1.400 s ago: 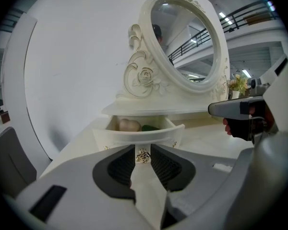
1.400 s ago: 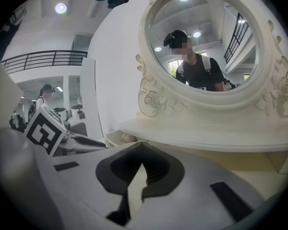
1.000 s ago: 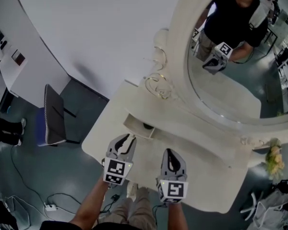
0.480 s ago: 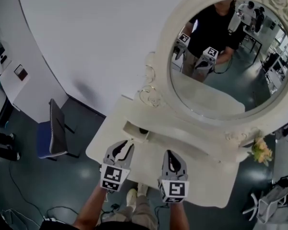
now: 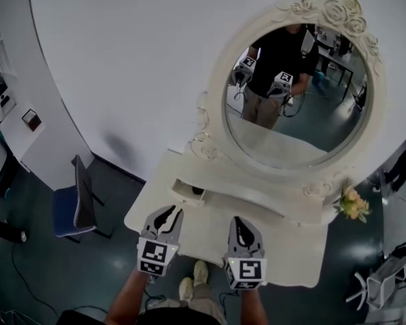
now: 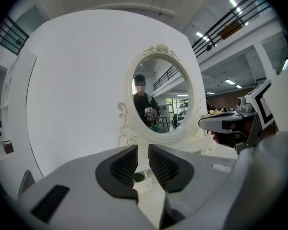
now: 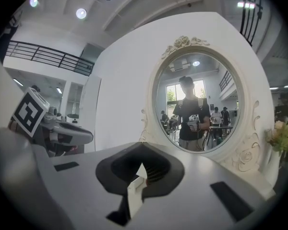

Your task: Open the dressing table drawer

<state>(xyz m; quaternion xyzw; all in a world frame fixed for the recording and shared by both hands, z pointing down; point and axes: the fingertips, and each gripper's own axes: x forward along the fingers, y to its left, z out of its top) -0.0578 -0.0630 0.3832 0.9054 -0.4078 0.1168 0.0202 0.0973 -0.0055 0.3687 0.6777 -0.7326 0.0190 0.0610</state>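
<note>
Find small white drawer (image 5: pixel 188 189) already pulled out of the raised back ledge of the white curved-front dressing table (image 5: pixel 284 252), left of centre, below the oval mirror in its ornate white frame (image 5: pixel 294 93); small dark round thing (image 5: pixel 198 191) lying inside. Judge opening as done or nearly so; at most a further pull left, if full travel is wanted. Note left gripper (image 5: pixel 170 213) with jaws a narrow gap apart, having just been closing, nothing between them; right gripper (image 5: pixel 237 223) with jaws together, empty. See both hovering over the table's front edge, apart from the drawer. Count: one table, one mirror, one drawer seen, one dark thing in it, two grippers, one bunch of pale flowers (image 5: pixel 352 204) at the table's right end, one blue-seated chair (image 5: pixel 78 200) to the left
</note>
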